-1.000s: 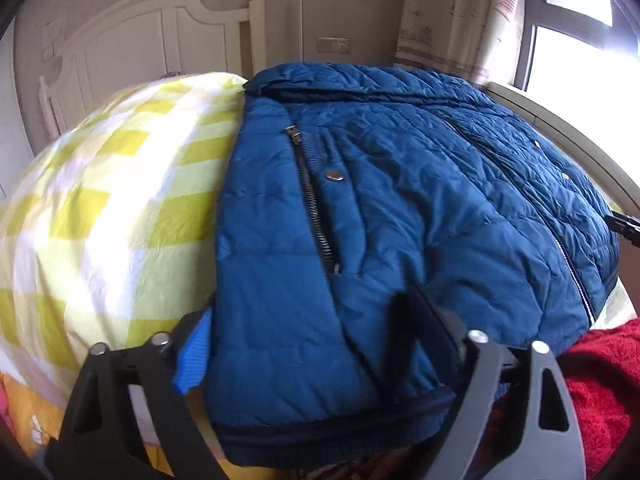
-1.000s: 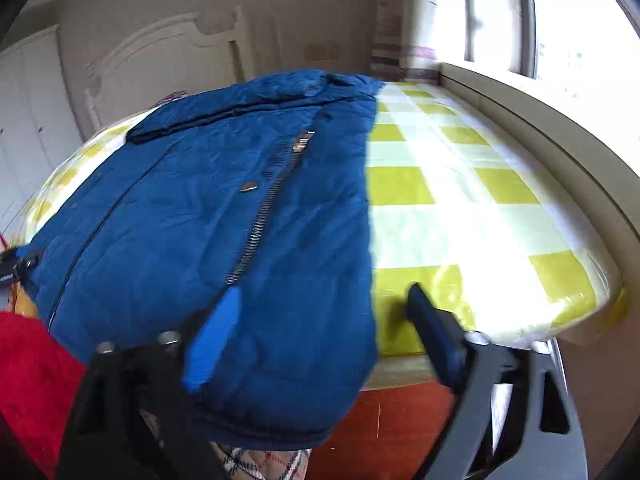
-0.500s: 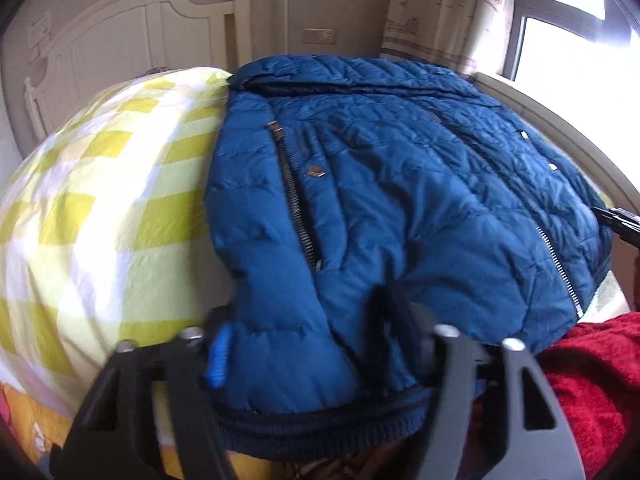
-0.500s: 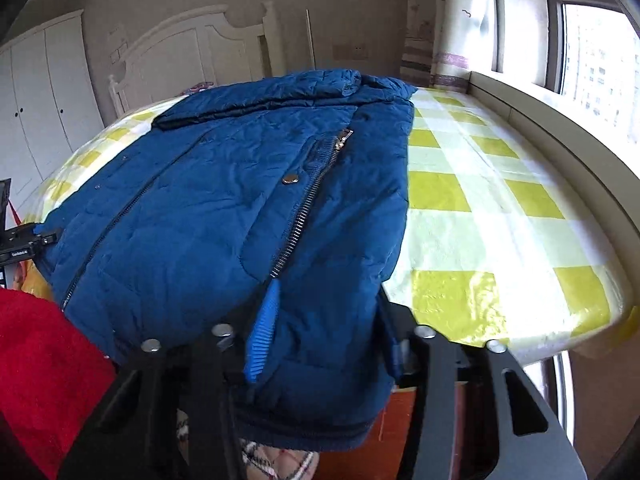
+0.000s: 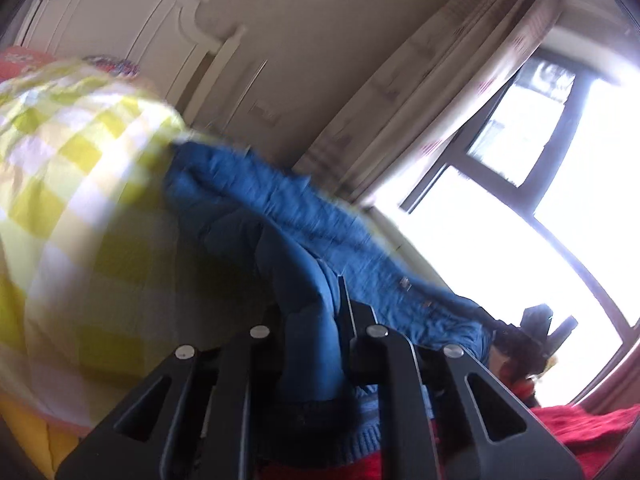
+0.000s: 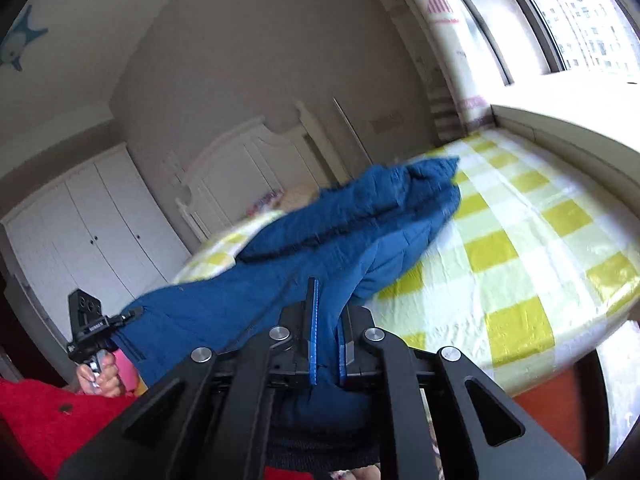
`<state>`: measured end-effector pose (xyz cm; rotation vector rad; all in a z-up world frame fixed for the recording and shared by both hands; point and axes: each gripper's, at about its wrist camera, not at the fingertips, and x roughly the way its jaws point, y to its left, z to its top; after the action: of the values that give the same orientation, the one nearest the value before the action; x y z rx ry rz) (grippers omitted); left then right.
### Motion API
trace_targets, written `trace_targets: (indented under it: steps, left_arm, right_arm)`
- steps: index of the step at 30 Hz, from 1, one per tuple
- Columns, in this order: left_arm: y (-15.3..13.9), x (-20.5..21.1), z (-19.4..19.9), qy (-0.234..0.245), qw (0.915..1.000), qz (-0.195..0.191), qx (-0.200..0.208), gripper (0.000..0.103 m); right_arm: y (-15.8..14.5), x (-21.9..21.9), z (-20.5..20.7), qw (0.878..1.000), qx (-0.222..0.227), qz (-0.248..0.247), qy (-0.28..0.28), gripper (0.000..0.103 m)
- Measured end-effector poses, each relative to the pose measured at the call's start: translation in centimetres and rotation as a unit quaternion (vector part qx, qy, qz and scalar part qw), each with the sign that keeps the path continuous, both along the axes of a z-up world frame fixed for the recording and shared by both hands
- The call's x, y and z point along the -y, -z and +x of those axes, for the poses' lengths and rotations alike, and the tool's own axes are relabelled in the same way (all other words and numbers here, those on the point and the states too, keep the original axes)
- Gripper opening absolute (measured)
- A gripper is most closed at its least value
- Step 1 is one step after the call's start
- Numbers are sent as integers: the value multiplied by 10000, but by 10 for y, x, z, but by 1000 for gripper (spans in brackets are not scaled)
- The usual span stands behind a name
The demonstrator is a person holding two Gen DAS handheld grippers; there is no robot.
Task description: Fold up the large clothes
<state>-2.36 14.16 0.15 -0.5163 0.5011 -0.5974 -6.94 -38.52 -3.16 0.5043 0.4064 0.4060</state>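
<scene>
left claw [image 5: 316, 320]: just closed, pinching jacket [image 6: 320, 236] hem | right claw [image 6: 326, 336]: same, rolled

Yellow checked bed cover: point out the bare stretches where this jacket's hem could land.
Bare yellow-and-white checked bed cover lies between the blue quilted jacket and the window ledge, and beyond its other side. The near edge is crowded by both grippers and red cloth.

Jacket [image 6: 332, 236] on bed [image 6: 520, 240], headboard [image 6: 248, 160] behind, window [image 6: 576, 20] right.
</scene>
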Motion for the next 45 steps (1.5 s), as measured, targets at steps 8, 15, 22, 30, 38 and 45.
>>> trace_targets:
  steps: [8,15,22,30,38,45]
  left_arm:
    - [-87,-19,69,-221,9977,-630,119,31]
    - [-40,15,315,-659,9791,205,-1912,69]
    - [3,-37,411,-1679,9462,597,-2701,84]
    - [-20,3,395,-494,9644,2055,-1587,100]
    - [39,49,432,-347,9458,2442,-2114,86]
    - [2,46,377,-664,9695,2130,-1013,11]
  right_arm:
    - [-120,1,60,9974,713,-106,59,10]
    - [-66,17,287,9868,-1606,-35,224,17]
    - [25,86,343,9539,-2574,1413,615,94]
    - [1,66,371,9690,-2424,-473,75,94]
    - [41,22,417,9543,-2838,-931,-70,80]
    - [-1,-1,362,9763,-1564,-1493,124,14]
